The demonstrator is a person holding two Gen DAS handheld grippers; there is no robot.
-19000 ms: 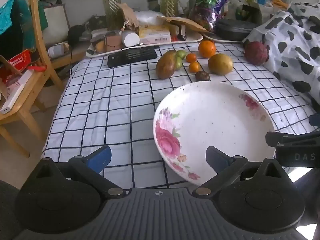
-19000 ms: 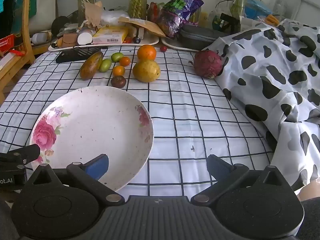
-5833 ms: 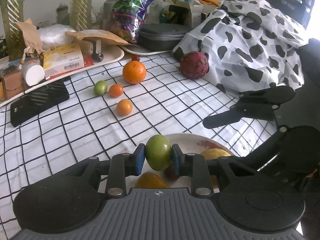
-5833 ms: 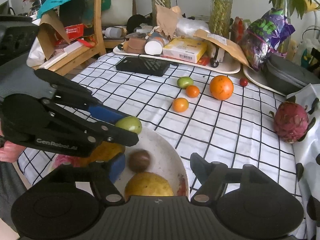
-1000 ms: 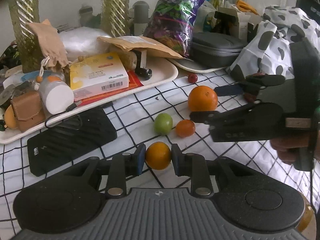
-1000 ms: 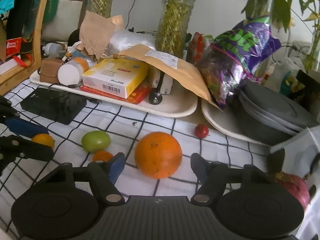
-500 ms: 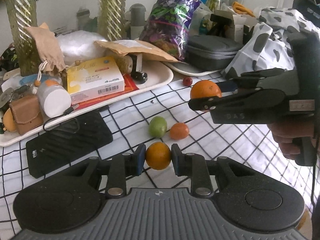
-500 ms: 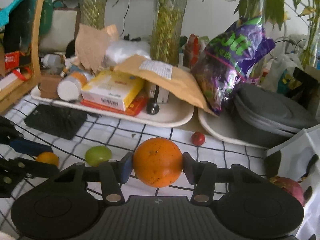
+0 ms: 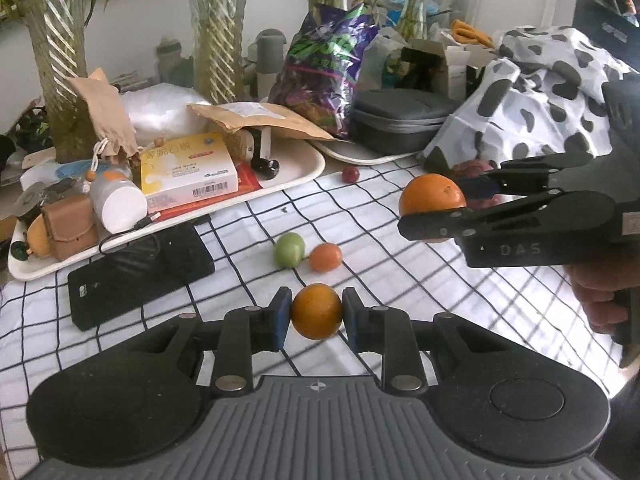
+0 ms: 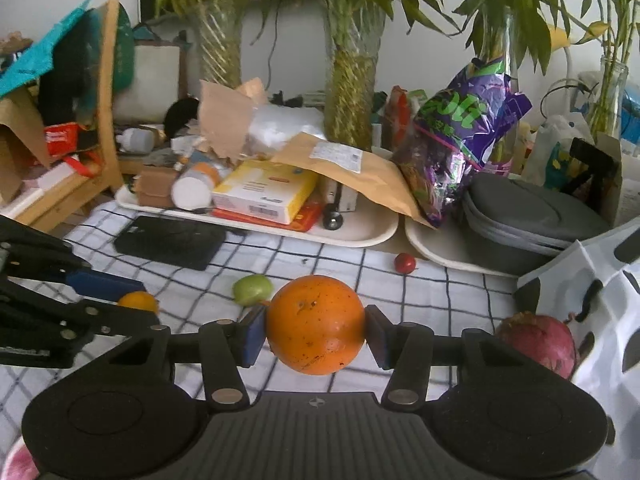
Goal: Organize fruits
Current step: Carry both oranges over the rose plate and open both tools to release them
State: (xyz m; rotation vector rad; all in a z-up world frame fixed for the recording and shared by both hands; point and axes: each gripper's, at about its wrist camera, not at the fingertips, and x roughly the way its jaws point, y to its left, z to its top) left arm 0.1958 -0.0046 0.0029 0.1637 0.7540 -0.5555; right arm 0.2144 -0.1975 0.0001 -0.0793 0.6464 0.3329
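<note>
My left gripper (image 9: 316, 312) is shut on a small orange fruit (image 9: 316, 311) and holds it above the checked cloth (image 9: 400, 288). My right gripper (image 10: 315, 326) is shut on a big orange (image 10: 315, 324), lifted off the cloth; it also shows at the right of the left wrist view (image 9: 433, 196). A green fruit (image 9: 289, 250) and a small orange tomato (image 9: 325, 257) lie side by side on the cloth. A small red fruit (image 10: 405, 263) lies near the trays. A dark red dragon fruit (image 10: 538, 344) lies at the right.
A black power bank (image 9: 140, 272) lies on the cloth at the left. White trays (image 9: 312, 168) full of boxes, bags and a grey case (image 9: 400, 120) line the back. A cow-print cloth (image 9: 540, 96) bulges at the right. Plant vases stand behind.
Both grippers have risen with their fruits. My right gripper closed on the big orange about half a second ago and lifted it off the cloth.
</note>
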